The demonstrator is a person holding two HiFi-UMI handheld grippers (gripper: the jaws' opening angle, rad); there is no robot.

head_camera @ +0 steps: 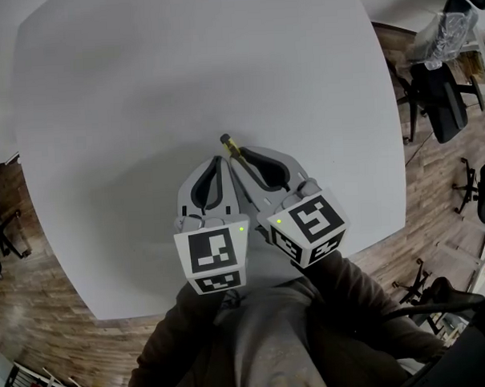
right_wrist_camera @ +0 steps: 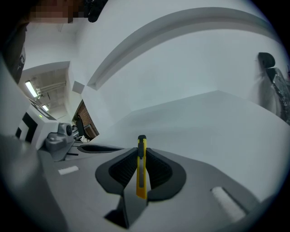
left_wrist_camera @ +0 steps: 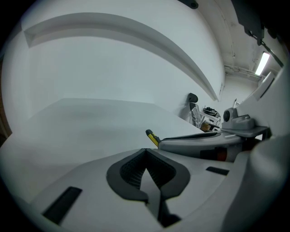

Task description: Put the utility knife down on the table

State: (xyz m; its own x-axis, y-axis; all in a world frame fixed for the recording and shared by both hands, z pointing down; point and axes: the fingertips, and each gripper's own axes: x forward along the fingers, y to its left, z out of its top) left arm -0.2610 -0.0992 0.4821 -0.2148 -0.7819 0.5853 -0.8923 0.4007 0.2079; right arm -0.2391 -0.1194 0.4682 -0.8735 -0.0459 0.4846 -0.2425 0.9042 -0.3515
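- The left gripper (head_camera: 217, 160) and the right gripper (head_camera: 242, 152) sit side by side over the near part of the white table (head_camera: 181, 71), just ahead of the person's body. Both point away from the person.
- The two grippers lean in toward each other, so their tips almost meet (the right one angles to the left across the front of the left one).
- Each one's marker cube faces up toward the head camera, the left cube (head_camera: 213, 258) close beside the right cube (head_camera: 308, 226). The person's dark sleeves (head_camera: 173, 344) run back from them.
- In the right gripper view, the right gripper (right_wrist_camera: 142, 152) is clamped on the yellow utility knife (right_wrist_camera: 142, 170). The knife stands on edge between the dark ribbed pads (right_wrist_camera: 161, 172), and its black-capped end reaches forward past the jaw tips.
- In the head view the utility knife (head_camera: 226, 141) pokes out beyond the right gripper's tips, over the table's middle near area. I cannot tell whether it touches the surface.
- In the left gripper view, the left gripper (left_wrist_camera: 146, 152) has its jaws pressed together with nothing between them. The utility knife's yellow and black end (left_wrist_camera: 152, 137) shows just beyond, sticking out of the right gripper beside it.
- Black office chairs (head_camera: 439, 100) stand on the wooden floor (head_camera: 39, 302) to the right of the table, well apart from the grippers.
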